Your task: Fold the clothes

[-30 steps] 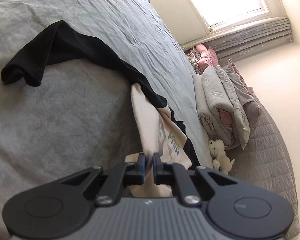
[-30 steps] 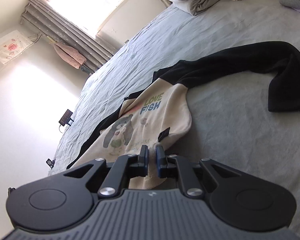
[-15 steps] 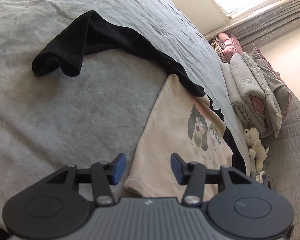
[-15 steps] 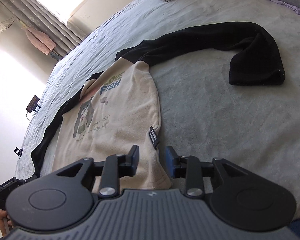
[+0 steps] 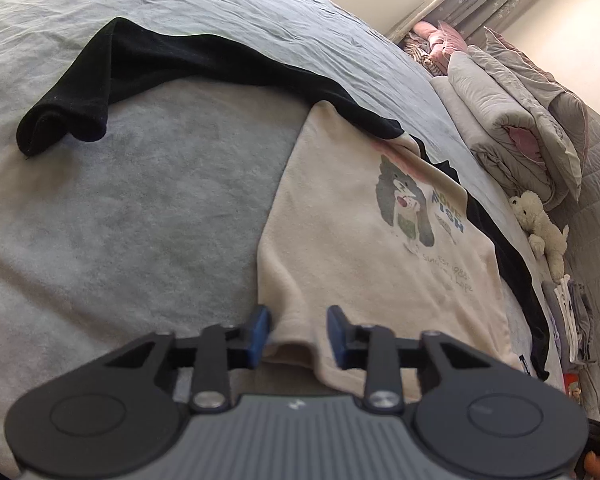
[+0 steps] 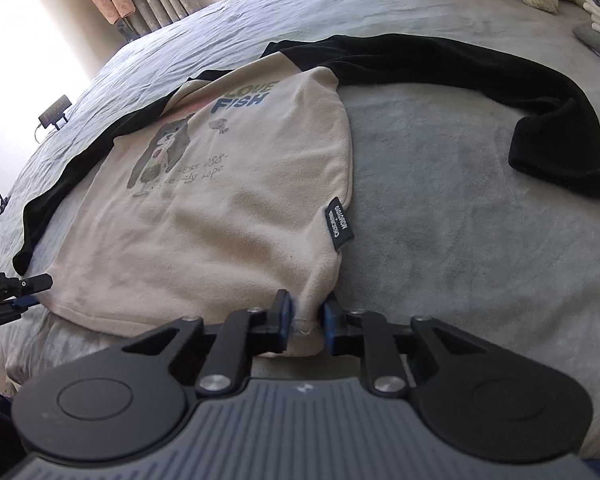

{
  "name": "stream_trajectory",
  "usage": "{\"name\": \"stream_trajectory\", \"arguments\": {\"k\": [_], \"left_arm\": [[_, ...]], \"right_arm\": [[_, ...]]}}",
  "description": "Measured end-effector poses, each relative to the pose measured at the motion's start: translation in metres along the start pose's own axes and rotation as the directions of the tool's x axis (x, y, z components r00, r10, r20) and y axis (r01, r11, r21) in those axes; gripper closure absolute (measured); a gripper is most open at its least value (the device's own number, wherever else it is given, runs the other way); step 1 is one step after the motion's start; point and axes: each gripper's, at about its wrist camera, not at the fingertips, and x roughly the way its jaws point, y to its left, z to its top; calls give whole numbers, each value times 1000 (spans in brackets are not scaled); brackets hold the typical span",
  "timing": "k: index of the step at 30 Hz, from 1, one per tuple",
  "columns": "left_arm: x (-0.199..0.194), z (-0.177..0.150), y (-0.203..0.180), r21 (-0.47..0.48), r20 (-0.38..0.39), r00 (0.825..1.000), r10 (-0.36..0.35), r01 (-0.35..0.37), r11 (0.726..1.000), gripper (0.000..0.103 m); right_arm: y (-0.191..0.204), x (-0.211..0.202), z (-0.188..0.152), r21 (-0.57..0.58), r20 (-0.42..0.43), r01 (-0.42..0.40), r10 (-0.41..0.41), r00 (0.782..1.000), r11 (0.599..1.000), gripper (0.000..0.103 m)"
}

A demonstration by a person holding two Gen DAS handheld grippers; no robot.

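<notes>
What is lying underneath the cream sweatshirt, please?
The grey blanket on the bed lies under the cream sweatshirt, showing all around it. Whatever lies directly beneath the body panel is covered, so nothing more can be told.

left gripper (image 5: 296, 334): black linkage arms, blue-padded fingers (image 5: 258, 334), silver screws, ribbed grey housing | right gripper (image 6: 303, 325): identical build, two round black side discs

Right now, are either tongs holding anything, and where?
Nothing is clamped. Both tongs, left and right, stand open astride the sweatshirt's bottom hem corners.
</notes>
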Motion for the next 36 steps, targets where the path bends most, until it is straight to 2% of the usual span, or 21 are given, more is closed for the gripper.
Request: {"name": "stream_trajectory", "arguments": {"k": [6,10,14,18,21,24,25,26,28,32,36], "left_arm": [[-19,-2,6,-48,24,998,-58,59,997,96],[-38,-11,6,-68,39,993,-108,111,992,96],[-46,-17,8,-85,33,991,-126,129,988,96],[-34,-20,4,-47,-11,996,-84,83,995,96],[-26,-21,4,-26,-36,998,-52,51,998,95],[-25,-20,5,-19,-28,999,-30,30,999,91],[-25,-20,5,-16,-25,999,-23,23,1000,85],[-25,-20,6,-14,-22,1000,-16,16,1000,78],[-24,-19,7,-9,-17,1000,-2,2,1000,74],[-22,-19,4,13,-7,1000,25,-25,1000,72],[-23,-21,-3,44,9,999,53,-53,998,67]], "right_arm": [[-13,-23,5,84,108,-67,58,992,994,92],[-16,-39,9,112,145,-101,84,986,989,93],[-19,-63,15,116,189,-115,92,978,987,93],[-21,-53,15,99,140,-66,52,989,993,93],[-24,-36,12,103,70,-39,32,997,994,93],[-15,-34,13,54,72,-7,3,997,999,88],[-13,-33,13,42,72,3,-6,997,999,85],[-15,-32,12,51,68,2,-6,998,999,83],[-22,-33,12,88,73,-7,1,997,996,82],[-30,-37,13,133,93,-32,19,995,991,78],[-22,-37,12,83,101,1,-10,995,997,71]]}}
